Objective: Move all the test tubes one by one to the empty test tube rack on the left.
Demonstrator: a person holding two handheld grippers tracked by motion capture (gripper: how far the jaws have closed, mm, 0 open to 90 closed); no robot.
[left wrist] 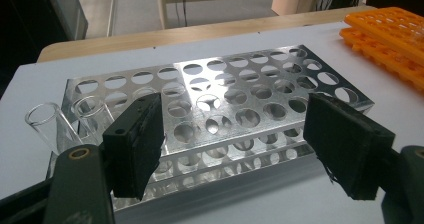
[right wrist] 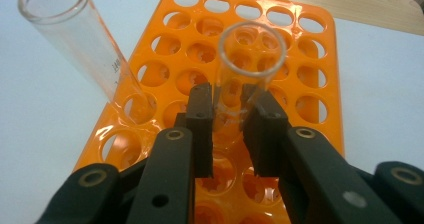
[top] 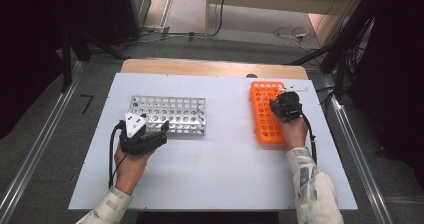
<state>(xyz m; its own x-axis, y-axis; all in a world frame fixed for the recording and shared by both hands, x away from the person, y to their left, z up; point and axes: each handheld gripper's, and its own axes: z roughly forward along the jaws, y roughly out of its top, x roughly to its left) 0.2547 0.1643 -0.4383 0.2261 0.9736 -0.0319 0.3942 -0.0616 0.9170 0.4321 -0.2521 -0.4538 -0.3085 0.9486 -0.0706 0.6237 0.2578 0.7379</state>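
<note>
A: Entry, bench state. Landmark is the white table top (top: 215, 169). What sits on it?

B: Two racks. A metal test-tube rack (top: 169, 115) on the left half, an orange plastic test-tube rack (top: 265, 121) on the right half, well apart from each other. Both lie flat, holes up.

A: Right gripper (top: 286, 106)?

B: Held over the orange rack, toward its far end. In the right gripper view its jaws are clenched on a clear glass test tube (right wrist: 246, 69), pads pressed against the glass on both sides. The tube stands roughly upright, open mouth up; its lower part runs down between the pads and I cannot tell whether its base sits in a hole.

A: Other glassware in that rack?

B: A second clear tube (right wrist: 82, 49) leans tilted out of a hole along the rack's left edge in that view, mouth up, apart from the gripped one. Faint print on its wall, unreadable.

A: Left gripper (top: 150, 134)?

B: At the near side of the metal rack, by its left end. In the left gripper view the jaws are spread wide, nothing between them, with the rack's near wall just beyond the pads.

A: Tubes in the metal rack?

B: Two clear empty tubes (left wrist: 70, 121) at its left end, both tilted, mouths up, side by side.
</note>
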